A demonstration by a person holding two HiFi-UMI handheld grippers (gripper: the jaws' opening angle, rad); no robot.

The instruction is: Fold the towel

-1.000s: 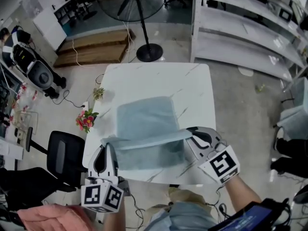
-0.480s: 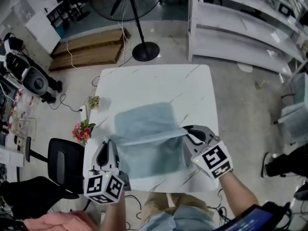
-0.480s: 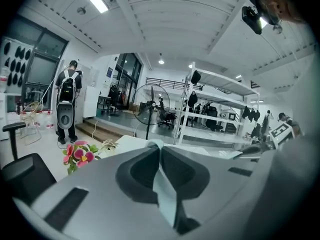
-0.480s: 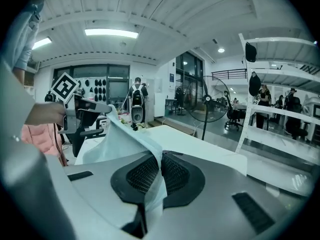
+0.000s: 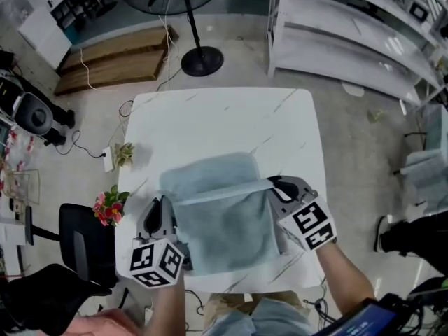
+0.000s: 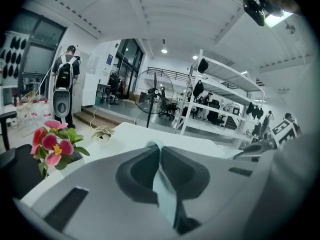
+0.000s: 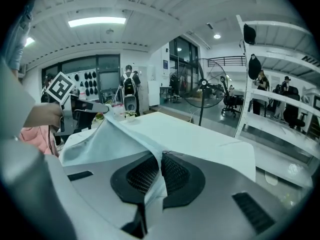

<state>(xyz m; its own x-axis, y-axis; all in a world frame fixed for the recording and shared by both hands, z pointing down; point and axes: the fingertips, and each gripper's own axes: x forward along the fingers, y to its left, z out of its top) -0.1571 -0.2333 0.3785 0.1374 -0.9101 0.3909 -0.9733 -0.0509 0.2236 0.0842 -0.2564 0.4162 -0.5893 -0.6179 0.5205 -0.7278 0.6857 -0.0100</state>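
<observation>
Pale-blue towel [image 5: 225, 219], one, on one table [image 5: 217, 117], clamped by left gripper [image 5: 166, 206] and right gripper [image 5: 272, 186].

One white marble-patterned table [image 5: 217, 117] fills the middle of the head view. On it is one pale blue towel [image 5: 224, 212]. Two hand-held grippers show near the lower edge, the left gripper [image 5: 163, 208] and the right gripper [image 5: 275, 185]. Between them they carry two marker cubes [image 5: 157, 263], one on each. At the left of the frame are one black office chair [image 5: 84, 236], one bunch of pink flowers [image 5: 106, 207] and one small green plant [image 5: 124, 152]. Along the top are one pedestal fan [image 5: 202, 61], two wooden steps [image 5: 112, 51] and one white shelving rack [image 5: 336, 26].
</observation>
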